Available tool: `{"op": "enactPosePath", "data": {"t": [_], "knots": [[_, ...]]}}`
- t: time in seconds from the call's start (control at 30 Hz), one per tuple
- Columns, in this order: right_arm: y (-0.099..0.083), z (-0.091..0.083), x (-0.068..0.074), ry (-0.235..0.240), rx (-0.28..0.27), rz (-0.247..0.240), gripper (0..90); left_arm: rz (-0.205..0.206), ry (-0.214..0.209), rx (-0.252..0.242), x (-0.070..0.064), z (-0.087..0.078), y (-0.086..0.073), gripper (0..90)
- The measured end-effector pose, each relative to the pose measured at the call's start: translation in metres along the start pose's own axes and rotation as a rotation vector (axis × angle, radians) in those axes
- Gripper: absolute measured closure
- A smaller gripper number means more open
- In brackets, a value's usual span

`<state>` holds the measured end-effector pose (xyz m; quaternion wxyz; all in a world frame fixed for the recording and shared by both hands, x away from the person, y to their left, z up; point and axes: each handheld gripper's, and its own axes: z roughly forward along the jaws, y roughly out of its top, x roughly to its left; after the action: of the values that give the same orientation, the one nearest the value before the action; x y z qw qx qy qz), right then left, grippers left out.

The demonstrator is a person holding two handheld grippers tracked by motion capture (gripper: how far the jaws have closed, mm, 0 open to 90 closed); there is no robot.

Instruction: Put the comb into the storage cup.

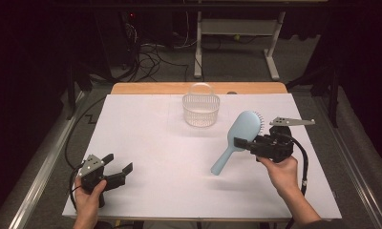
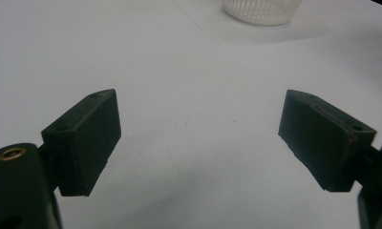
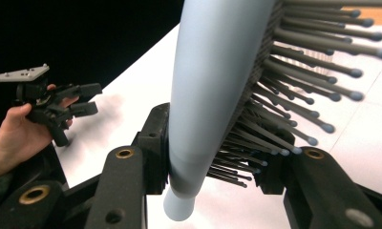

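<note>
The basket (image 2: 261,10) is cut off by the top edge.

White table (image 1: 146,143); clear mesh basket (image 1: 201,110) standing near far edge.

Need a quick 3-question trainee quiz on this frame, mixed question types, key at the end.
1. True or false: the right tongs are shut on the blue hairbrush and hold it off the white table.
2. Multiple choice: what do the left tongs hold? A) the brush B) the basket C) nothing
3. Short answer: where does the white mesh basket stand, and what is in it?

Key
1. True. In the right gripper view the jaws clamp the brush where head meets handle, one on its smooth back, one among the bristles.
2. C. Their jaws stand wide apart over bare table.
3. Upright at the far middle of the table, apart from both tongs; it looks empty.
</note>
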<state>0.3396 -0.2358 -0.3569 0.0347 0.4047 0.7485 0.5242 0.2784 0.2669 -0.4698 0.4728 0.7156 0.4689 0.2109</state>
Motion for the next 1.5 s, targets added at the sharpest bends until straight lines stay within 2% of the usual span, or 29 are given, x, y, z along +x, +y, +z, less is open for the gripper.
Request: {"op": "enactPosePath", "data": {"t": [0.2,0.5,0.8,1.07,1.5], "knots": [[0.005,0.004,0.005,0.001,0.01,-0.026,56.9,0.013,-0.004,-0.009,-0.001,-0.001,0.0,15.3],[0.012,0.006,0.0,-0.015,0.016,-0.017,56.8,0.018,0.004,-0.003,-0.002,0.0,0.0,15.3],[0.024,0.007,0.001,-0.03,0.029,-0.031,56.7,0.012,0.001,0.001,-0.001,0.0,-0.001,15.3],[0.04,0.011,0.003,-0.039,0.026,-0.053,56.7,0.018,0.018,-0.002,-0.001,0.0,-0.001,15.2],[0.061,0.018,0.0,-0.066,0.02,-0.053,56.7,0.02,0.013,0.0,-0.001,0.0,-0.001,15.2]]}}
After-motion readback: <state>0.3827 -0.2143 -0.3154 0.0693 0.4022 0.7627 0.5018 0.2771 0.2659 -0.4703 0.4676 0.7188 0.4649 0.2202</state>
